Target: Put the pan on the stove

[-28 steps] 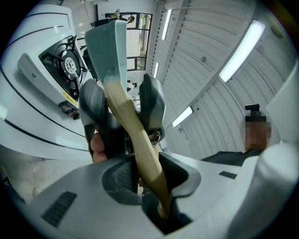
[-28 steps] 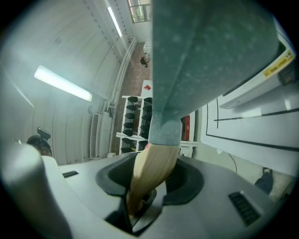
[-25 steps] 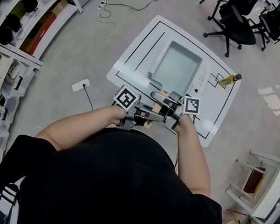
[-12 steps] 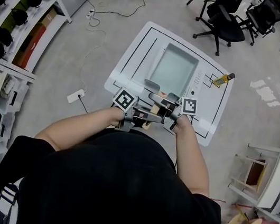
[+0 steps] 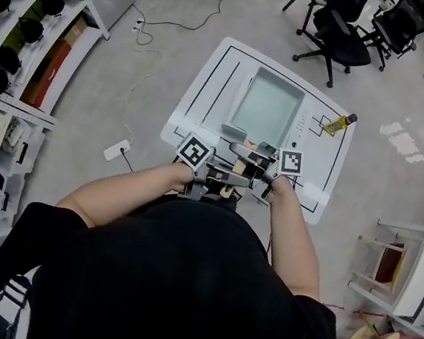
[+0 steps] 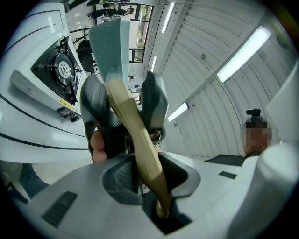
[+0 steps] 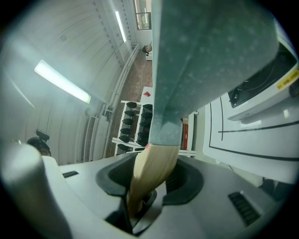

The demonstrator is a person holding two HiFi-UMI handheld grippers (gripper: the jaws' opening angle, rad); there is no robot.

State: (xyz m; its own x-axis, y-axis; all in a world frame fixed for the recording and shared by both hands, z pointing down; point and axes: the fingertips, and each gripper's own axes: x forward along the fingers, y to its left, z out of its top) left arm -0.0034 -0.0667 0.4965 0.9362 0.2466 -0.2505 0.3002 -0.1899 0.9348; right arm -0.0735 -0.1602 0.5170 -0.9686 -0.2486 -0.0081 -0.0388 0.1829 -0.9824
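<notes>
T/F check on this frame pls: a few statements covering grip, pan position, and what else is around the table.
1. Both the left gripper and the right gripper are clamped on the pan's wooden handle. True.
2. The pan is sitting on the stove burner. False: the left gripper view shows the burner bare, with the pan held off it.
3. A bottle is on the white table. True.
4. The office chairs beyond the table are white. False: they are black.
</notes>
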